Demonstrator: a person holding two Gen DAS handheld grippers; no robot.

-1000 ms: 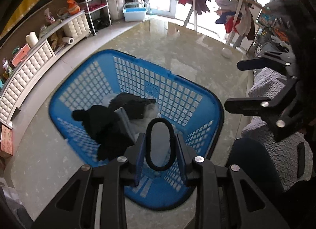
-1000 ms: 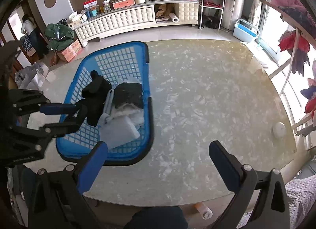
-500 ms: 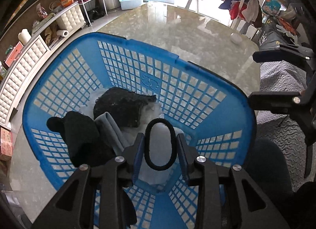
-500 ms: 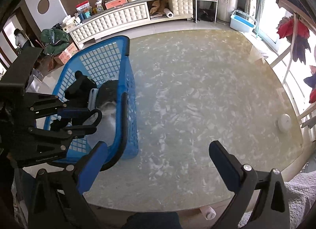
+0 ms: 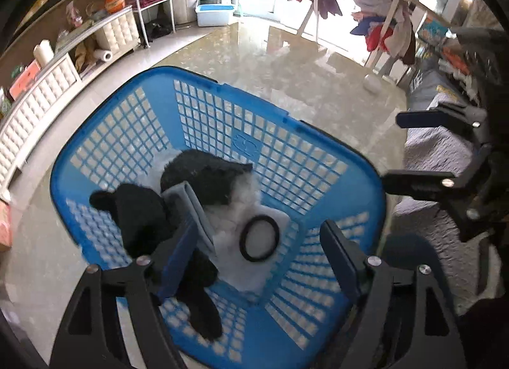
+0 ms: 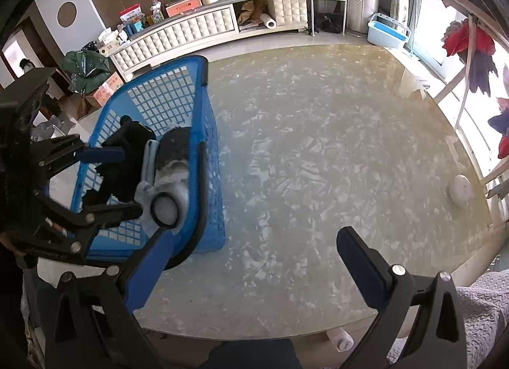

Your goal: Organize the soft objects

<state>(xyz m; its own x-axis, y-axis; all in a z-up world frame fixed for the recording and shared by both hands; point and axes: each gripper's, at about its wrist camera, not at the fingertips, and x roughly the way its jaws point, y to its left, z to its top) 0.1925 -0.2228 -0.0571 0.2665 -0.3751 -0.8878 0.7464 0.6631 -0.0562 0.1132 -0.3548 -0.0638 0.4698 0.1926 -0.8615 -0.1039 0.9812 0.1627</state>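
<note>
The left claw (image 5: pixel 257 256) hangs over the blue basket (image 5: pixel 286 159), and its jaws have just been opening. They stand wide now, pads clear on both sides. Between the fingers, below them and touching neither, the black hair band (image 5: pixel 259 238) lies flat on a white fluffy cloth (image 5: pixel 238 261) in the basket, free of any grip.

Just left of the band, partly under the claw's left finger (image 5: pixel 178 257), a folded grey cloth (image 5: pixel 191 206) leans against a black plush toy (image 5: pixel 143 219). Beyond the fingertips, deeper in the basket, sits a dark fuzzy piece (image 5: pixel 206 178) on more white fluff.

Over to the right claw (image 6: pixel 254 270): jaws spread wide, nothing between them, only bare marbled tabletop (image 6: pixel 334 146) below. The basket stands to its left, the near corner just beyond its left finger (image 6: pixel 149 267), and the band shows there too, on the white cloth just inside the rim. Farther right of this claw, well apart near the tabletop's edge, rests a small white round object (image 6: pixel 460 187).
</note>
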